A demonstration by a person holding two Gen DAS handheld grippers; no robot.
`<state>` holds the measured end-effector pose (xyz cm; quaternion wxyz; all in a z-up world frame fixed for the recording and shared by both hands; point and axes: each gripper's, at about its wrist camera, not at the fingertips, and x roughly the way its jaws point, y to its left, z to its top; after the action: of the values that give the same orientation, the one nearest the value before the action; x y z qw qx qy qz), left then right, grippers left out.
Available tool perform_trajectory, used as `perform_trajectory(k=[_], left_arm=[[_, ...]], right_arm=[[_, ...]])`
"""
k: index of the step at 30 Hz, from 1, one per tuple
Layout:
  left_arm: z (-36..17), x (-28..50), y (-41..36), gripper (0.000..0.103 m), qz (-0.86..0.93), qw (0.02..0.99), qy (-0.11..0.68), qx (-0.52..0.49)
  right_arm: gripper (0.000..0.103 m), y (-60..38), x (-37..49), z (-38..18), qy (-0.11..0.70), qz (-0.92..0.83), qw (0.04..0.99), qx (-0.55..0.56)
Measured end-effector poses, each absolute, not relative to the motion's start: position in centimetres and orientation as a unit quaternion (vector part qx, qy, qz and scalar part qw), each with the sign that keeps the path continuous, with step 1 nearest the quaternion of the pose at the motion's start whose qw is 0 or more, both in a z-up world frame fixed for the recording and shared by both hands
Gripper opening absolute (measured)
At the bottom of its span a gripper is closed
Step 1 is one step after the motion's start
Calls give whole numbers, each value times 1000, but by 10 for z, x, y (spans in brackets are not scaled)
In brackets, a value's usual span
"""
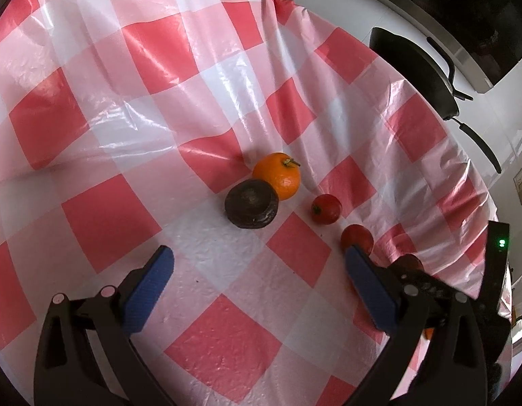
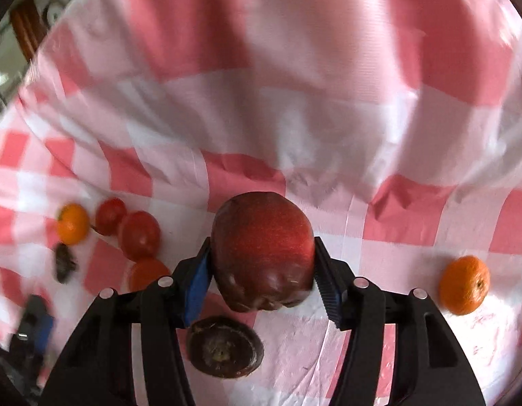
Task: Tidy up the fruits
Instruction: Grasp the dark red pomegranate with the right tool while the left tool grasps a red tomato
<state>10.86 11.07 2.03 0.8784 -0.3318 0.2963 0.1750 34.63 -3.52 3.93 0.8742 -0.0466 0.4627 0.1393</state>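
Your right tool (image 2: 261, 282) is gripping one red apple (image 2: 262, 250) over the checkered counter (image 2: 328, 118). Left tool (image 1: 257, 291) is hanging open, empty. You're seeing two oranges (image 2: 464, 286), three tomatoes (image 2: 139, 235), two dark fruits (image 2: 223, 346).

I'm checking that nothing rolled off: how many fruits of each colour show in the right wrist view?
Red: 3, apple, tomato, tomato
Orange: 2, orange, orange
Orange-red: 1, blurred fruit
Dark brown: 2, dark fruit, dark fruit
Total: 8
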Motion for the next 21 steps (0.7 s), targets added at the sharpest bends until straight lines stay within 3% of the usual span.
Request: perform_trajectory(k=[5,14,21], left_arm=[[20,111,110,101,169,880,303,-326],[25,121,88,101,134,901,321,-260],[30,136,54,98,93,919,336,-185]], right_arm=[[54,-64,329,45,437,136,889,3],[54,-166,210,45,372,164,903,139],[54,-160,167,40,349,138,911,173]])
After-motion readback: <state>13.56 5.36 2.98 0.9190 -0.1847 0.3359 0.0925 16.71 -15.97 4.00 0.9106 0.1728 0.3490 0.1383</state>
